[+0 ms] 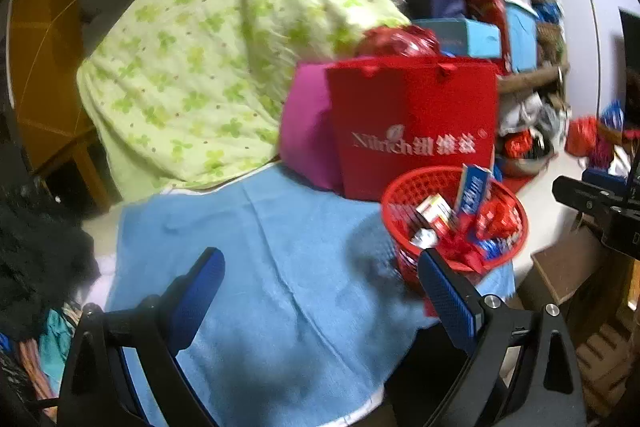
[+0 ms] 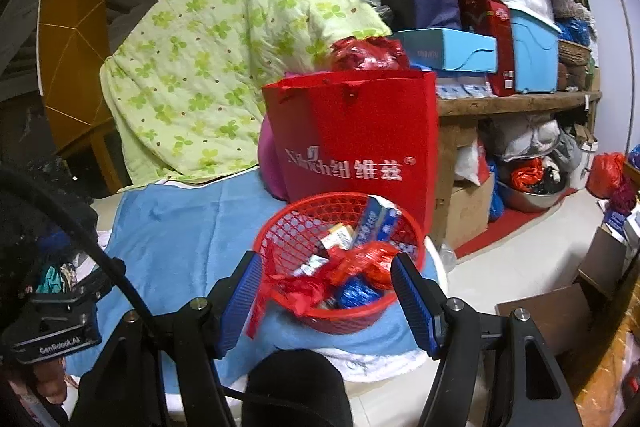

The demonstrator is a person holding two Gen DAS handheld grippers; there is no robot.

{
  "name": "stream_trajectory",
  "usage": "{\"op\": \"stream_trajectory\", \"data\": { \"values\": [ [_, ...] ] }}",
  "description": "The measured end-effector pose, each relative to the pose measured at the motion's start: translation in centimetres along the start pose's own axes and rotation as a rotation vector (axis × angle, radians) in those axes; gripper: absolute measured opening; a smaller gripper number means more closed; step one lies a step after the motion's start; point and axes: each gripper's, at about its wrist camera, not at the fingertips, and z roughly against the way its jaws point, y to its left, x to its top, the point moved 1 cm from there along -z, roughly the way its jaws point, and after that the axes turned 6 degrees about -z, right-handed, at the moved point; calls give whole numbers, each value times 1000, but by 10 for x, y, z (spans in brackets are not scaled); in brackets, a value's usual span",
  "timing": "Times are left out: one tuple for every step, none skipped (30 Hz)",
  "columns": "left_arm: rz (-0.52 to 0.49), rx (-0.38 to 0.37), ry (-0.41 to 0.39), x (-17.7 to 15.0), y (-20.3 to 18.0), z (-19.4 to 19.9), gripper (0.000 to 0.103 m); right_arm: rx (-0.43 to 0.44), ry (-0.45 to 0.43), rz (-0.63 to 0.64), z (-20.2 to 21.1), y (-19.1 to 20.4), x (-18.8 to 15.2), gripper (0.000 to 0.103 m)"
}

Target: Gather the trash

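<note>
Cluttered room, blue towel (image 2: 172, 227) over the tabletop. Red basket (image 2: 340, 315) of trash sits at 12 o'clock of the right gripper (image 2: 326, 301), fingers apart, clamping nothing. Left gripper (image 1: 320, 291), fingers apart and empty, has it at 2 o'clock; right is nearer.

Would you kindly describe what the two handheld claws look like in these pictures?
Both the left claw and the right claw have black angular frames with silver screws and two flat fingers faced with ribbed blue pads. In the right wrist view, a black cable arcs past a black block marked GenRobot.AI.
</note>
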Motion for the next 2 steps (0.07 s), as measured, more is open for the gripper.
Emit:
{"op": "stream_trajectory", "data": {
  "values": [
    [31,2,6,-2,14,-6,97,17,-5,14,-7,11,4,71],
    [51,4,13,-5,26,-12,97,39,-13,27,-14,24,8,71]
  ]
}}
